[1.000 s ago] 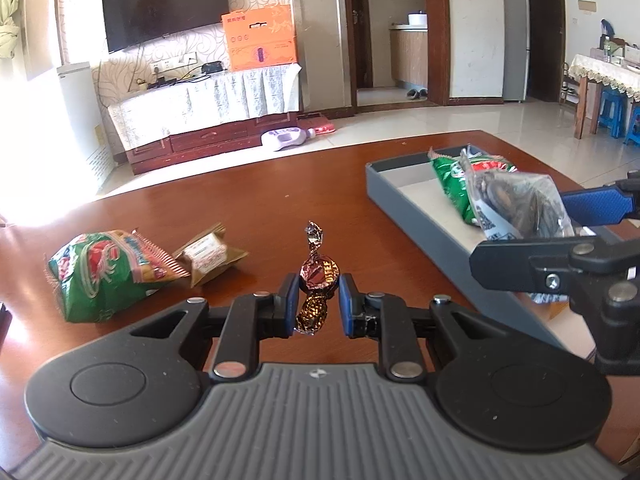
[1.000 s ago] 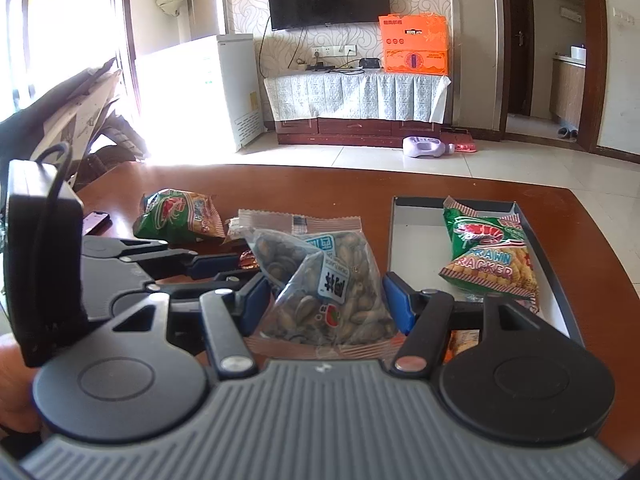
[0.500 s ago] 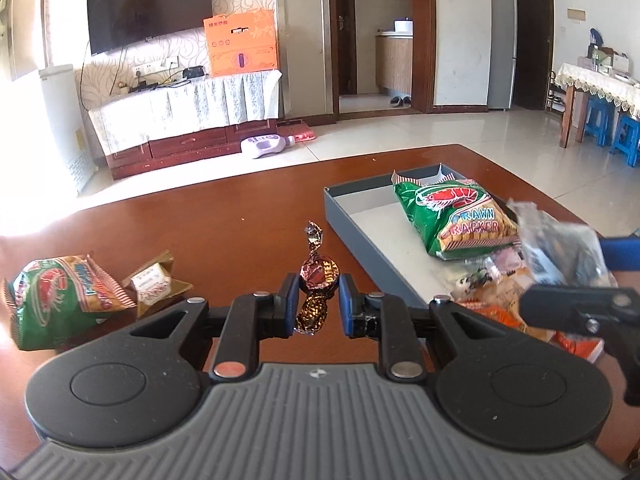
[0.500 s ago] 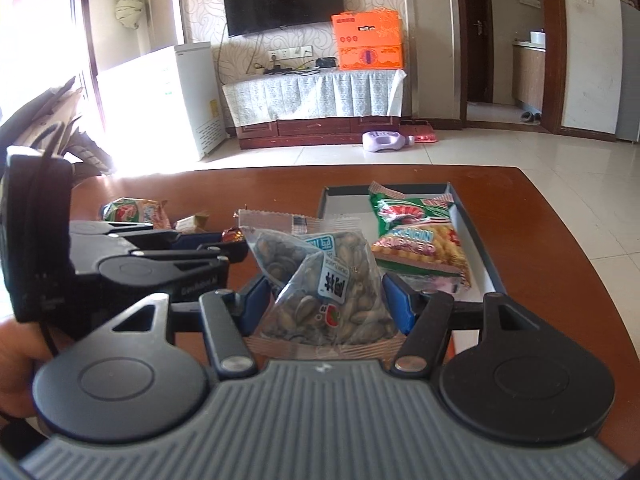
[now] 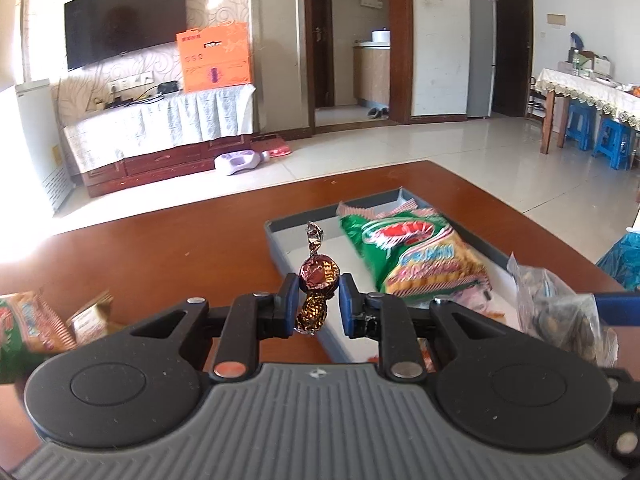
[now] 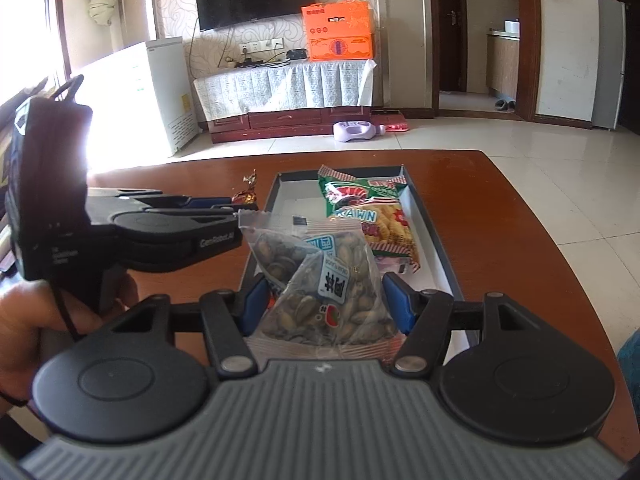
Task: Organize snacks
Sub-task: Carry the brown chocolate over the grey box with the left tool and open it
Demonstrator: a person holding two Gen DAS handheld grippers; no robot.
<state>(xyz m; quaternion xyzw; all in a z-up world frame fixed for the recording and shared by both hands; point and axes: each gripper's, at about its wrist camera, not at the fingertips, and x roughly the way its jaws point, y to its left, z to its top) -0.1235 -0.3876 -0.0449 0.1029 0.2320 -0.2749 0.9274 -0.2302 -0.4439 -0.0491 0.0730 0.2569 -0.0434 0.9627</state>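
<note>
Foil-wrapped candy (image 5: 319,274) pinched upright between blue pads of left gripper (image 5: 319,306), held over near-left edge of grey tray (image 5: 276,240). Clear bag of seeds (image 6: 326,300) clamped in right gripper (image 6: 324,306), above tray's near end. Green prawn cracker bag (image 6: 366,216) lying inside tray toward far end. Second green snack bag (image 5: 24,328) and small brown packet (image 5: 90,316) resting near left edge of wooden table (image 5: 160,248), well apart from tray.
</note>
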